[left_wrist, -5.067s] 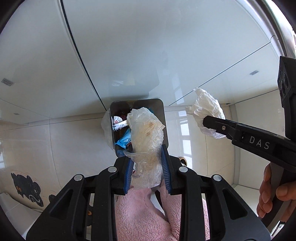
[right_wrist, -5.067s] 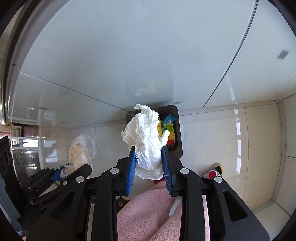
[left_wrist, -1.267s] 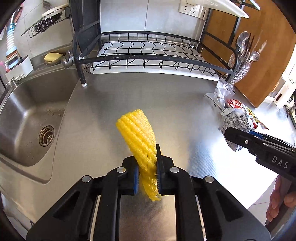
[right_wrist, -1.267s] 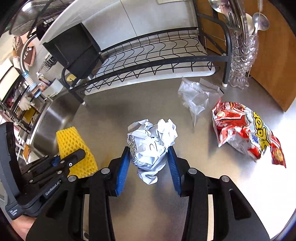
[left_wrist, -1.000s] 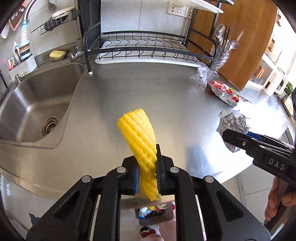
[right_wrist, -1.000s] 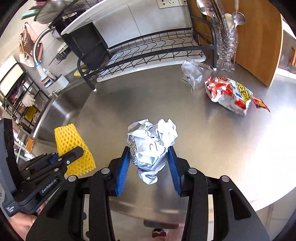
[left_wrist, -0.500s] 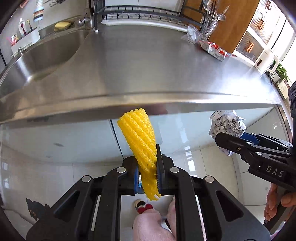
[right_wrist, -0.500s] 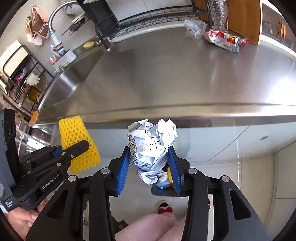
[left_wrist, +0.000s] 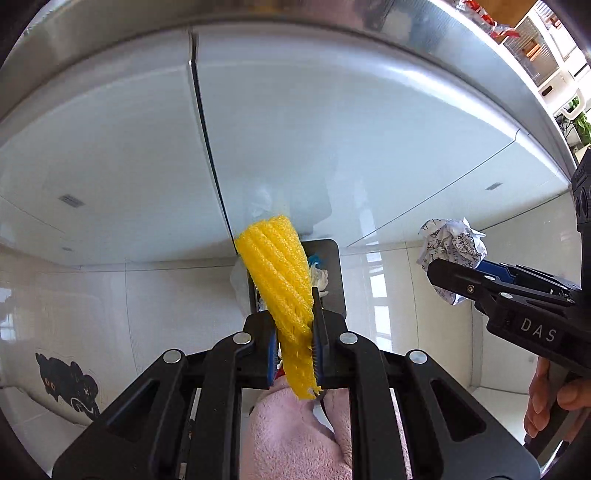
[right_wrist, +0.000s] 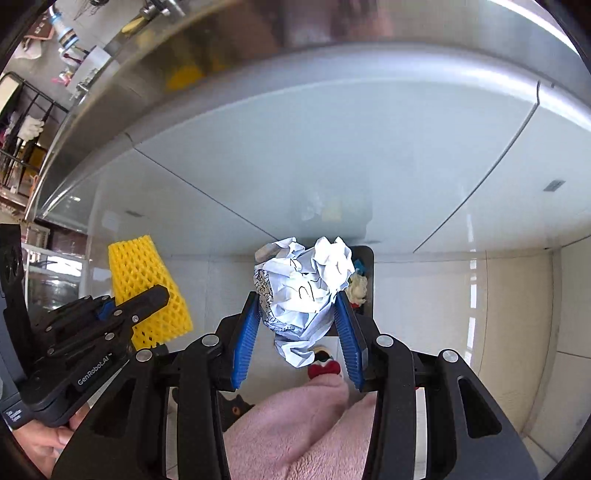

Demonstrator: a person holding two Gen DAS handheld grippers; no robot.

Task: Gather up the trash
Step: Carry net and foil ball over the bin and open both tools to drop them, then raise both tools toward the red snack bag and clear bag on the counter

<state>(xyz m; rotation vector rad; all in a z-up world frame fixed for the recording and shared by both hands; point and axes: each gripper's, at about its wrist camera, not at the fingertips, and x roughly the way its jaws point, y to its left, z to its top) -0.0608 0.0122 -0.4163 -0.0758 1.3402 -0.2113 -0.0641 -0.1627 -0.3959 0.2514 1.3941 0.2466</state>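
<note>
Glossy cabinet fronts (left_wrist: pixel 332 129) loom ahead; left gripper (left_wrist: pixel 295 332) clamps yellow foam net (left_wrist: pixel 277 273), right gripper (right_wrist: pixel 301 325) pinches crumpled paper (right_wrist: pixel 303 288); release only once the bin (left_wrist: pixel 334 280), beyond the fingertips, sits directly underneath.

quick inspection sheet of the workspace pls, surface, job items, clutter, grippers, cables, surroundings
surface: glossy pale floor tiles below; steel counter edge above.
job's things: yellow foam net and crumpled paper ball, each held over a dark trash bin that already has rubbish in it.
clutter: red snack wrapper on the counter.
grippers: left gripper shut on the foam net; right gripper shut on the paper ball.
cables: nothing seen.
surroundings: white cabinet doors, black cat sticker, pink slippers.
</note>
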